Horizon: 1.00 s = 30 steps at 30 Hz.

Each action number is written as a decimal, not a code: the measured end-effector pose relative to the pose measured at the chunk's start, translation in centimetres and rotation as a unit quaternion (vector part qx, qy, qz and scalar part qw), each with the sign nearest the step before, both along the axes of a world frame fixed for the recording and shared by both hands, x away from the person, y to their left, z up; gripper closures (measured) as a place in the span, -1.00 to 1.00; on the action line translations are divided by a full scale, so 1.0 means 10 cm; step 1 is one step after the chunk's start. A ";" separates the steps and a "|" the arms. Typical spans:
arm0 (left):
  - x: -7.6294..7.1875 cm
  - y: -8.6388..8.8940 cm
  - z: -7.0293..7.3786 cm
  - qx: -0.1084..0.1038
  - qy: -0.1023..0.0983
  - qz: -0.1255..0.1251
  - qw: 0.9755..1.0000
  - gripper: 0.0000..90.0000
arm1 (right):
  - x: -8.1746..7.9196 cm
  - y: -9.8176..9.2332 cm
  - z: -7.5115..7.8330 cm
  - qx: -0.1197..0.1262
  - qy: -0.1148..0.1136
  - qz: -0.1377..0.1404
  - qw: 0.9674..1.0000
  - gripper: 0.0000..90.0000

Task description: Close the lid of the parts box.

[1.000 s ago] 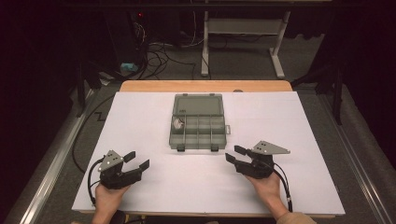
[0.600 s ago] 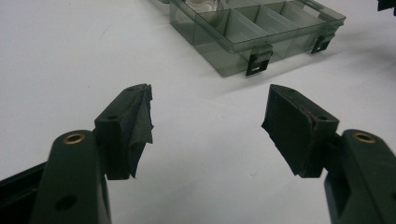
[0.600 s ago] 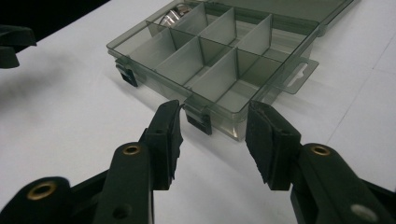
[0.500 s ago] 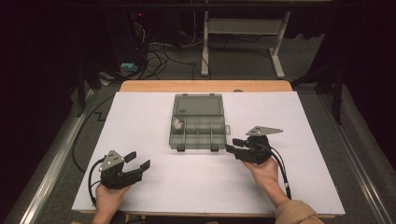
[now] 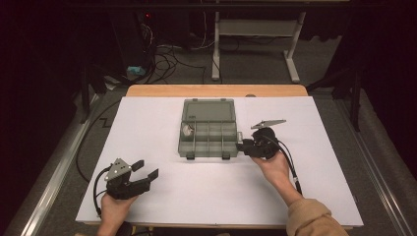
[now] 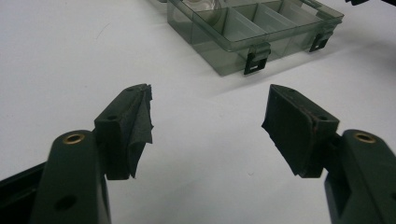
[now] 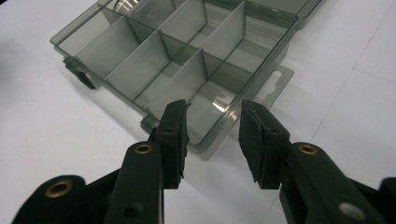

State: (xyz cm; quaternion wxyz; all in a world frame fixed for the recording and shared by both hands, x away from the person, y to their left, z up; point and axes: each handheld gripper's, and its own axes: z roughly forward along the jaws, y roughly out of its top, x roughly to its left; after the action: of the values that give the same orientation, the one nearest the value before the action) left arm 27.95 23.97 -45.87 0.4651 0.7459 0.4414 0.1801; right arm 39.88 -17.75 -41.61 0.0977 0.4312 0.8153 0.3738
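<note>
The right gripper (image 5: pixel 242 146) sits at the near right corner of a smoky transparent compartment box (image 5: pixel 208 129), its jaws parted by a moderate gap with the box's corner wall just ahead of and between them; in the right gripper view the right gripper (image 7: pixel 212 122) has its left-hand pad over the near corner compartment and its right-hand pad outside the wall, and nothing is clamped, though whether either pad touches the plastic cannot be told. Just beyond its right-hand pad a flat clear tab (image 7: pixel 275 84) sticks out from the box's side. The compartment box (image 7: pixel 177 60) stretches away ahead of that gripper, divided by thin walls into several bins that look empty from here. The person's right hand (image 5: pixel 272 166) holds the tool from behind, a cable (image 5: pixel 291 167) trailing back along the wrist, and a grey plate (image 5: pixel 268 123) tops the gripper. The left gripper (image 5: pixel 146 168) lies well apart from the box, low on the white table sheet (image 5: pixel 162 196), held in the left hand (image 5: pixel 114 209). In its own view the left gripper (image 6: pixel 208 112) is spread wide with nothing between its pads, bare sheet beneath, and the compartment box (image 6: pixel 252 28) lies ahead and slightly to its right, two dark latches (image 6: pixel 254 60) on the facing edge. A small pale object (image 5: pixel 187 130) rests in a bin on the box's far side from the right gripper; what it is cannot be told
</note>
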 end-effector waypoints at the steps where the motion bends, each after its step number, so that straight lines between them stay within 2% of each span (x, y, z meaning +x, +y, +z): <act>1: 0.00 0.00 0.00 0.000 0.000 0.000 1.000 -0.28 | 0.03 0.01 0.01 -0.002 0.000 0.000 1.000 0.39; 7: 0.00 0.00 0.00 -0.001 -0.001 0.000 1.000 -0.28 | 0.19 0.10 0.06 -0.017 0.022 0.002 1.000 0.46; 11: -0.01 0.00 0.01 -0.002 -0.004 0.002 1.000 -0.27 | 0.29 0.16 0.07 -0.032 0.037 -0.010 0.999 0.49; 15: -0.01 0.00 0.01 -0.001 -0.003 -0.001 1.000 -0.27 | 0.38 0.19 0.06 -0.037 0.050 -0.023 0.998 0.50; 25: -0.01 0.00 0.01 -0.003 -0.002 -0.005 1.000 -0.27 | 0.58 0.24 0.02 -0.066 0.085 -0.045 0.993 0.58; 30: 0.00 0.00 0.01 -0.005 0.002 0.002 1.000 -0.27 | 0.61 0.25 0.01 -0.062 0.097 -0.056 0.992 0.62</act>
State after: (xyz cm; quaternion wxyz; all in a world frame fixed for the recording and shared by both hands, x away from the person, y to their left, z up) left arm 27.93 23.95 -45.75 0.4677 0.7431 0.4444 0.1775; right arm 45.99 -15.30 -41.49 0.0650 0.5034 0.8172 0.2731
